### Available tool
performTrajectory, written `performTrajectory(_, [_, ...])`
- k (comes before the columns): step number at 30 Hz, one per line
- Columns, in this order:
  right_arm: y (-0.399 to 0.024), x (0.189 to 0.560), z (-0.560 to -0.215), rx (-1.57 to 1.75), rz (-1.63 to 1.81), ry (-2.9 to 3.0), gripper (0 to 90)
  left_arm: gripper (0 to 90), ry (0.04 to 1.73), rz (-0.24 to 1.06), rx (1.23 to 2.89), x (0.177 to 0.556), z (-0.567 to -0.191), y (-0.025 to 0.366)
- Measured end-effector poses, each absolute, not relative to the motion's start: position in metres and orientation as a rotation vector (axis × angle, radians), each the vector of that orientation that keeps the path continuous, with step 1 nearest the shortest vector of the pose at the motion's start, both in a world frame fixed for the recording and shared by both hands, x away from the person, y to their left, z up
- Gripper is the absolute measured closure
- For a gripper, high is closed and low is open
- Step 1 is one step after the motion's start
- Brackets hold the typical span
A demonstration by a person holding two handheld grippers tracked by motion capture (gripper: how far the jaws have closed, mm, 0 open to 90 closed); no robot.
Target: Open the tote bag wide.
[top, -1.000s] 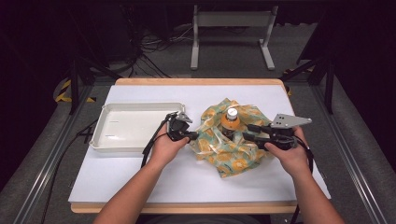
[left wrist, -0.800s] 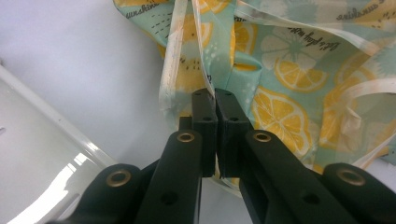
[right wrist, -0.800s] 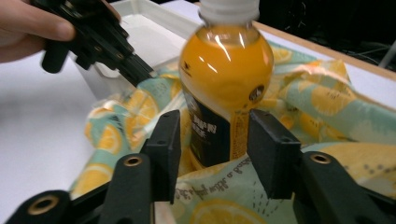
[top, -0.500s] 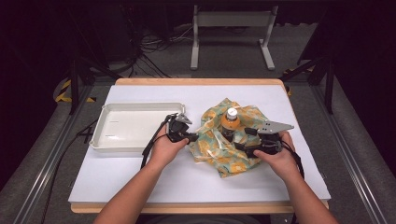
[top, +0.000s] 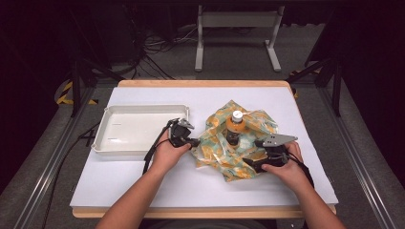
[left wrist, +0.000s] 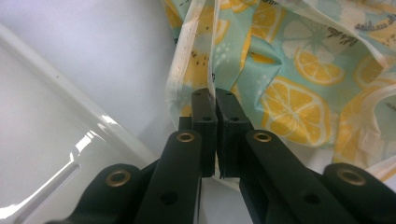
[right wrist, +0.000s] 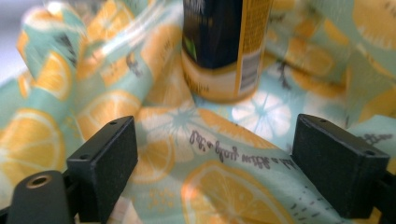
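Observation:
A teal bag (top: pixel 217 149) printed with orange slices lies crumpled on the white table right of centre. A dark bottle (top: pixel 235 128) with an orange label and a white cap stands upright on it. My left gripper (top: pixel 195 142) is at the bag's left edge, shut on that edge (left wrist: pixel 215 100); the printed bag (left wrist: pixel 289 70) spreads beyond the jaws. My right gripper (top: pixel 250 163) sits low at the bag's front right, its jaws having just been opening. They stand wide apart (right wrist: pixel 215 158) over a flat fold of the bag (right wrist: pixel 224 196) without pressing it, facing the bottle's base (right wrist: pixel 224 70).
A white tray (top: pixel 102 143) lies on the table to the left of my left hand, its rim (left wrist: pixel 93 116) close beside the left jaws. Bare white table (top: pixel 143 181) lies in front of both hands. Cables trail from both grippers.
The right gripper has sunk toward the table and come closer to the front edge, and its jaws have spread apart. The left gripper has stayed in place on the bag's edge.

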State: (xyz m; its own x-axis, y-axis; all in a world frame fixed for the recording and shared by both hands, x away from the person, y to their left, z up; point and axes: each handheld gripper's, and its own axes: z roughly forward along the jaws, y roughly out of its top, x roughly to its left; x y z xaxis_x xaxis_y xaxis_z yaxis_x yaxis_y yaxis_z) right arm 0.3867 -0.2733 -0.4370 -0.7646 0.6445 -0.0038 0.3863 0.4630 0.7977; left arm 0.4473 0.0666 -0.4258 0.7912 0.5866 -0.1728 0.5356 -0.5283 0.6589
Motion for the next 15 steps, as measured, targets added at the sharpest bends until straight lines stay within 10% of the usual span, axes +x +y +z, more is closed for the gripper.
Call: performTrajectory(15, [-0.2805, 0.3827, -0.4459, 0.881, 1.111, 2.431, 13.9, 81.9, 0.818, 0.06, 2.221, 0.4457, -0.4251, 0.0673])
